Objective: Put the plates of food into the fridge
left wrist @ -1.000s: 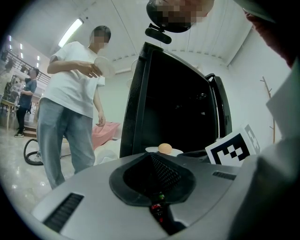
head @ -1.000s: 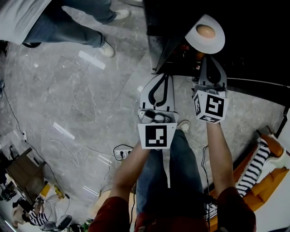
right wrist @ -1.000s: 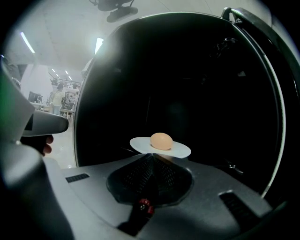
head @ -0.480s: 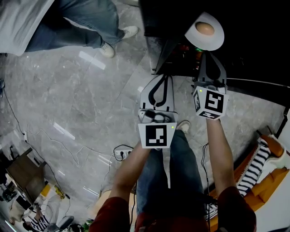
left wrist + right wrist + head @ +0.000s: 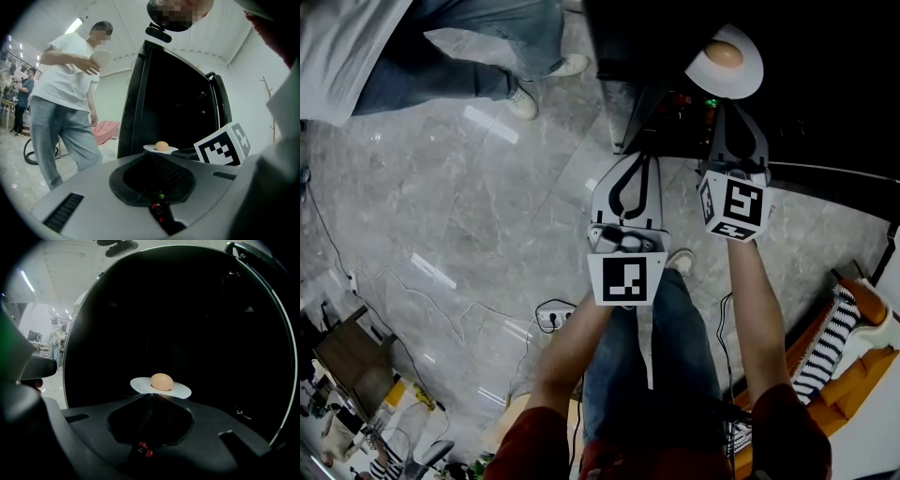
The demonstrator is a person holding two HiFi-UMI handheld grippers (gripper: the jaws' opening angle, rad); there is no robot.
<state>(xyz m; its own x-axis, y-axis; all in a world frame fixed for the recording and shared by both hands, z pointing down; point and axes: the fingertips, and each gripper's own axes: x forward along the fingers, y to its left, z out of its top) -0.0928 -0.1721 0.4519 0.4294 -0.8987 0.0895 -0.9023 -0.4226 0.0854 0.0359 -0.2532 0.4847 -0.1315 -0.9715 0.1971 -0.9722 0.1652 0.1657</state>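
Left gripper, centre frame: jaws closed, empty. Right gripper clamped on plate rim, upper right, before the dark fridge. Plate looks stiff, light, breakable. Round food probably rolls, so rim grip, keep level.

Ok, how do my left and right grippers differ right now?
The right gripper is shut on the rim of the white plate, which carries a round tan food item. The left gripper is shut with nothing between its fingers. The right gripper reaches further ahead, up to the black fridge, while the left gripper sits further back beside it. Both point roughly level.
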